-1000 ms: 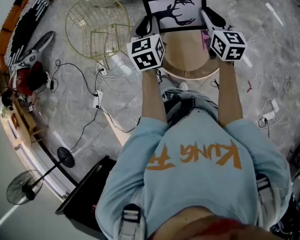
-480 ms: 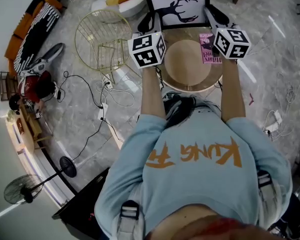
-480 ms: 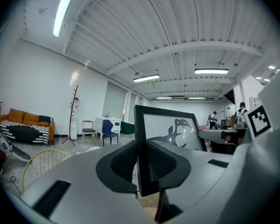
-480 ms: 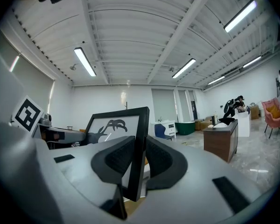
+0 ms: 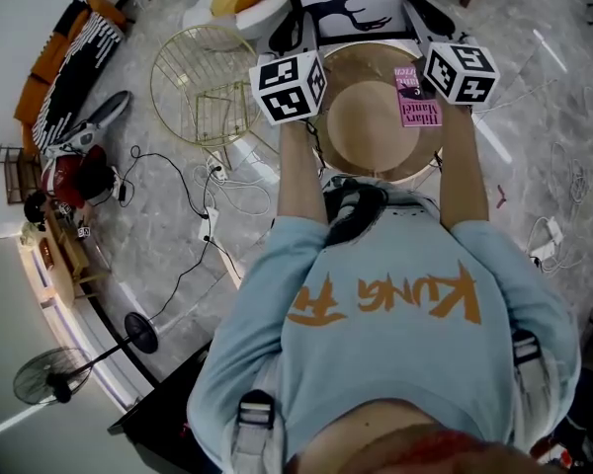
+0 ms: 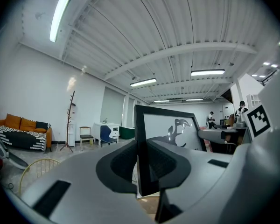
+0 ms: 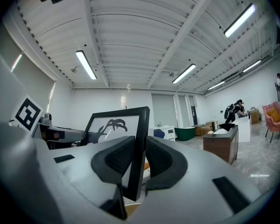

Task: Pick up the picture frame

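Round table (image 5: pixel 361 126) now sits under the picture frame (image 5: pixel 351 6), which has risen clear w/ left gripper (image 5: pixel 289 36) & right gripper (image 5: pixel 422 20) clamping its sides; pickup's prob. done.

Black picture frame (image 5: pixel 351 6), white print with black stag silhouette, upright, held aloft by both side edges.

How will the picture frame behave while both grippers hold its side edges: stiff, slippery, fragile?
Probably stiff: the picture frame spans flat between the left gripper and right gripper. Its front shows glints, so perhaps glass, fragile. The thin, smooth edges might slip from a loose grip.
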